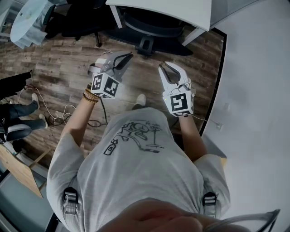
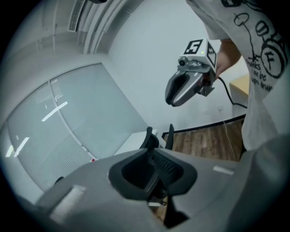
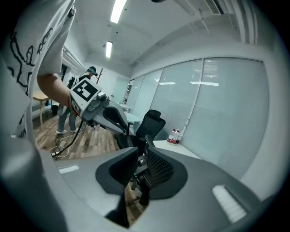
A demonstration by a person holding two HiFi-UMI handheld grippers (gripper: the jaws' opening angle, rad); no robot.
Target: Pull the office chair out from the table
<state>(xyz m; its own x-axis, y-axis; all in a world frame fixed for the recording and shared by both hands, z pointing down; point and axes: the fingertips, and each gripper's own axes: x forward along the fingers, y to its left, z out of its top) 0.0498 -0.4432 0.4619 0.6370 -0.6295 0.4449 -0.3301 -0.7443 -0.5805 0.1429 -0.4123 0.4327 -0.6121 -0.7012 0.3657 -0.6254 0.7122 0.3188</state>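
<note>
Wood floor (image 1: 59,68); office chair (image 1: 149,27) tucked under far white surface (image 1: 172,11). Left gripper (image 1: 129,55) and right gripper (image 1: 161,66), jaws slightly apart, empty. Advice: clamp both sides evenly, pull straight.

We recorded cool, even indoor light in all three views. In the right gripper view two ceiling light strips (image 3: 118,10) burned white, clipped at their cores, and pale reflections streaked the glass partition (image 3: 217,104). The left gripper view showed similar bright streaks on its glazed wall (image 2: 81,113). Shadows were soft and shallow. In the head view the wooden floor (image 1: 59,68) read dim, the white wall (image 1: 253,113) bright but not blown out. Both gripper views carried strong fisheye bending and black vignetted corners. The near grey housings of the left gripper (image 2: 151,156) and right gripper (image 3: 141,163) sat out of focus; distant surfaces looked slightly soft
</note>
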